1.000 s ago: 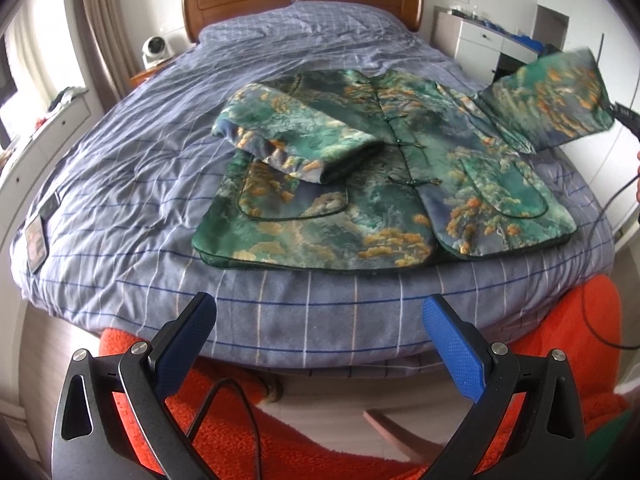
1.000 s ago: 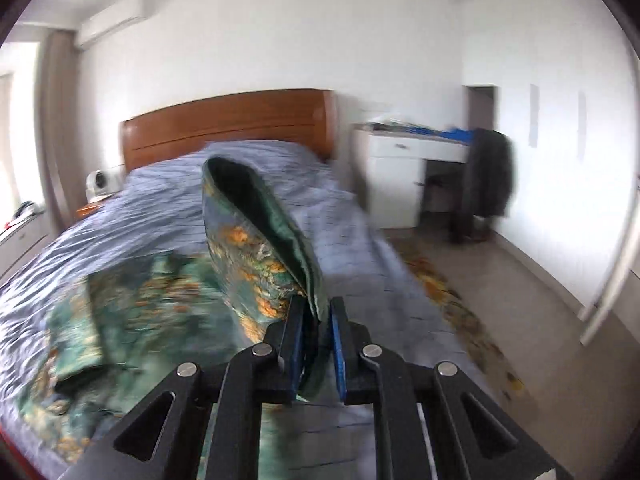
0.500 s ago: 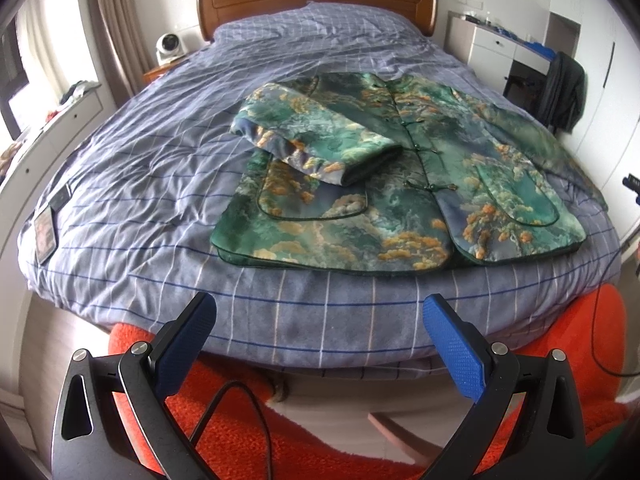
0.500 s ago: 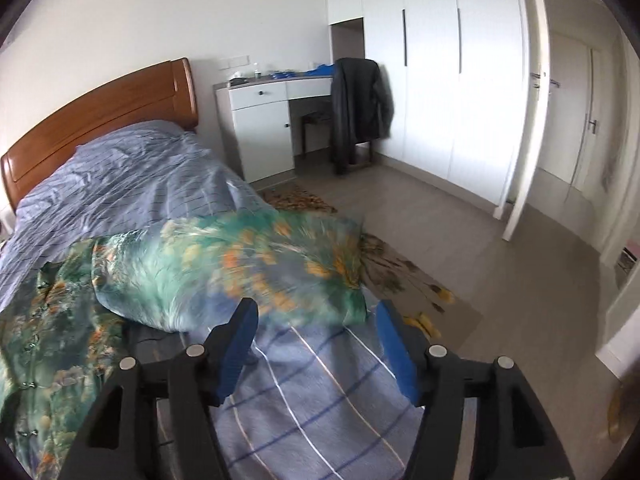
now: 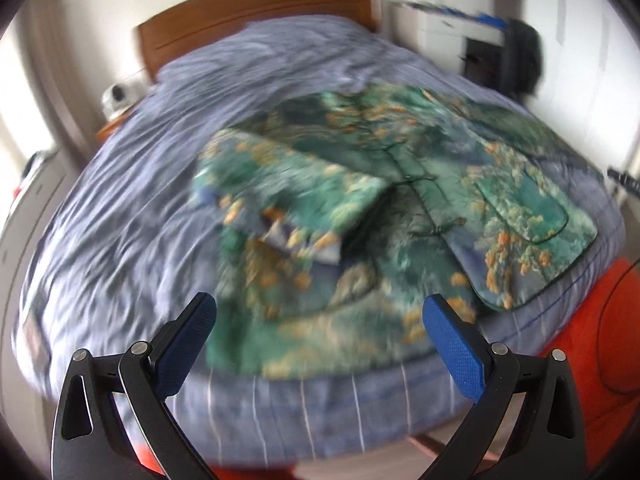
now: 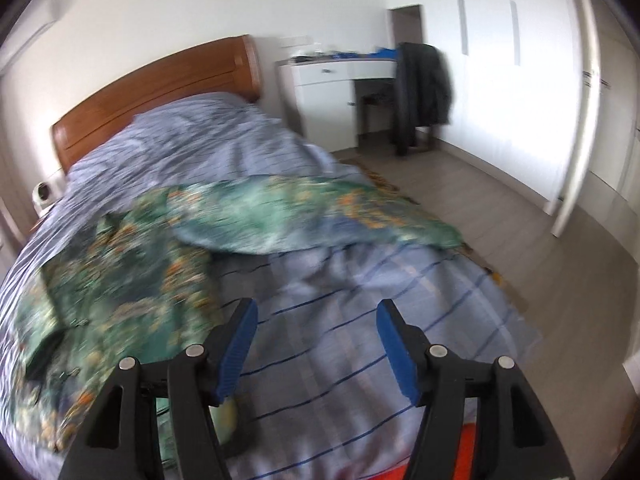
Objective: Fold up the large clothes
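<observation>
While my right claw [image 6: 316, 340] is hovering with its jaws apart and nothing between them, having just been opening, the jacket [image 5: 384, 216] is lying flat on the bed [image 5: 120, 208]. Its right sleeve [image 6: 320, 216] is stretching toward the bed's right edge, ready for folding. My left claw [image 5: 320, 344], likewise apart and empty, is hanging at the near edge.

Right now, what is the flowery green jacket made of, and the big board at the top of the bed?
The jacket looks like soft padded cloth with a slight sheen: it lies thick and puffy. The exact fabric is unclear in the blur. The board looks like polished wood: reddish-brown, smooth, glossy.
</observation>
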A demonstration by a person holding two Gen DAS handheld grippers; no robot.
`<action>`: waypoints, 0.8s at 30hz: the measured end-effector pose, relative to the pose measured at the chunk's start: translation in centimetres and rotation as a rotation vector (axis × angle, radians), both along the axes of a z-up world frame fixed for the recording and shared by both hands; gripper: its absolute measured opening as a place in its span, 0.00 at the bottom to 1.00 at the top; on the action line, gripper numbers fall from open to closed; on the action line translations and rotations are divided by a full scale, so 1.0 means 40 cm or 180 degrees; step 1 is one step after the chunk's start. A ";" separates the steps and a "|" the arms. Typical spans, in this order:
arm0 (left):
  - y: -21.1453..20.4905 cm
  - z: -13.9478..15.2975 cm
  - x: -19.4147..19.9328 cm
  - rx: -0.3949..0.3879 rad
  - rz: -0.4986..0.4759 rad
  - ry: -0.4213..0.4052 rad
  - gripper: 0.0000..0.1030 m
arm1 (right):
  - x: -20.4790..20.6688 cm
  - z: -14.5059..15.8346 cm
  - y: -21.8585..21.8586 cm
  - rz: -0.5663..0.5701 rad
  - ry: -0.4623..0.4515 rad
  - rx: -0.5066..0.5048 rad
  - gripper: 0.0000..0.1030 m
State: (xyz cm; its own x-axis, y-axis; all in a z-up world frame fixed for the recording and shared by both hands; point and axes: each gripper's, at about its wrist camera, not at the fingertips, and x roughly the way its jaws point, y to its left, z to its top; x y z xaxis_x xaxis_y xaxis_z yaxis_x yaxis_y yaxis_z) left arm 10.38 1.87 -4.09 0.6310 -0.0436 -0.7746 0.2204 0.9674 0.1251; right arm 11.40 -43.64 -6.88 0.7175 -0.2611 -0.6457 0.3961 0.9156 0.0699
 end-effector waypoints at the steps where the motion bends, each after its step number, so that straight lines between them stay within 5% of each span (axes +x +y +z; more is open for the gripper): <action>1: -0.018 -0.020 0.032 0.0068 -0.0103 0.0033 1.00 | -0.004 0.001 0.026 0.0080 -0.0023 -0.0016 0.61; 4: -0.075 -0.114 0.147 0.0293 -0.0316 0.0160 1.00 | -0.011 0.001 0.081 0.0236 -0.0058 -0.0063 0.61; 8: -0.081 -0.217 0.297 0.0442 -0.0167 0.0385 0.94 | -0.025 -0.002 0.136 0.0483 -0.0016 -0.0157 0.61; 10: -0.059 -0.238 0.341 0.0209 -0.0119 0.0549 0.78 | -0.040 -0.001 0.155 0.0548 -0.0004 -0.0229 0.61; 11: -0.040 -0.240 0.353 -0.0043 -0.0129 0.0640 0.58 | -0.047 -0.007 0.168 0.0590 0.0020 -0.0267 0.61; 12: -0.023 -0.238 0.358 -0.0257 -0.0138 0.0678 0.24 | -0.051 -0.010 0.173 0.0615 0.0041 -0.0280 0.61; 13: -0.007 -0.235 0.358 -0.0446 -0.0132 0.0714 0.09 | -0.053 -0.018 0.181 0.0650 0.0079 -0.0294 0.61; 19: 0.063 -0.136 0.268 -0.0545 0.0097 0.0305 0.07 | -0.046 -0.050 0.220 0.0791 0.0200 -0.0285 0.61; 24: 0.219 -0.024 0.214 -0.0641 0.0481 -0.0042 0.08 | -0.031 -0.036 0.251 0.0897 0.0122 -0.0267 0.61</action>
